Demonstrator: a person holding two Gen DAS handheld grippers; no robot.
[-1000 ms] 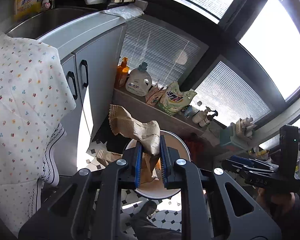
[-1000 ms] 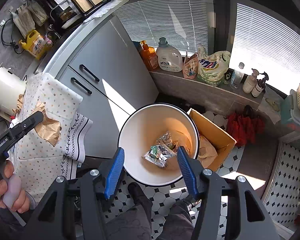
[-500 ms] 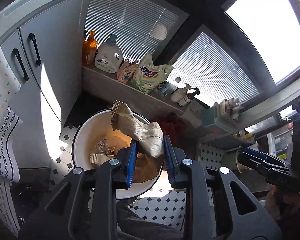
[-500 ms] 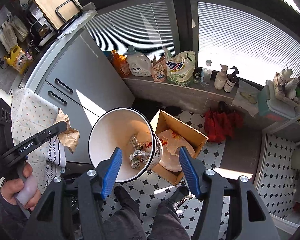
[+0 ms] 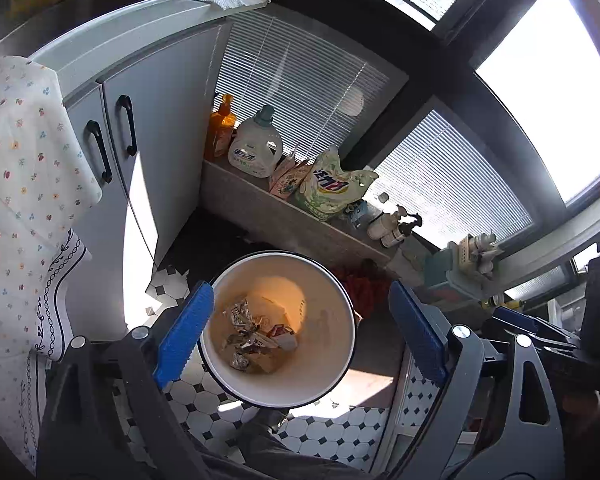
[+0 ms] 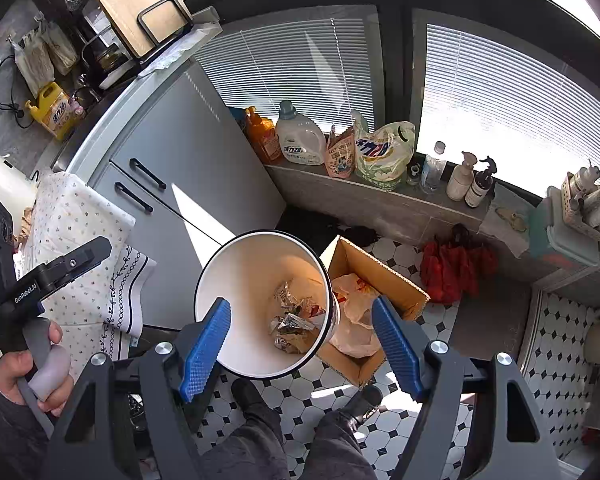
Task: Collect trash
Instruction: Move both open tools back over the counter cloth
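Note:
A white round trash bin (image 5: 332,376) stands on the tiled floor below both grippers, with crumpled wrappers (image 5: 252,340) at its bottom. It also shows in the right wrist view (image 6: 236,272) with its wrappers (image 6: 296,320). My left gripper (image 5: 300,332) is open and empty above the bin. My right gripper (image 6: 302,348) is open and empty above the bin too. The brown paper bag is not visible in either view.
A cardboard box (image 6: 404,280) holding a plastic bag stands right of the bin. Grey cabinets (image 6: 204,152) and a flowered tablecloth (image 5: 16,160) are to the left. Detergent bottles (image 6: 300,136) line a low ledge. My shoes (image 6: 252,396) are just before the bin.
My left gripper opened and the brown paper bag it held has left its fingers and is out of sight. Both views shifted slightly over the bin.

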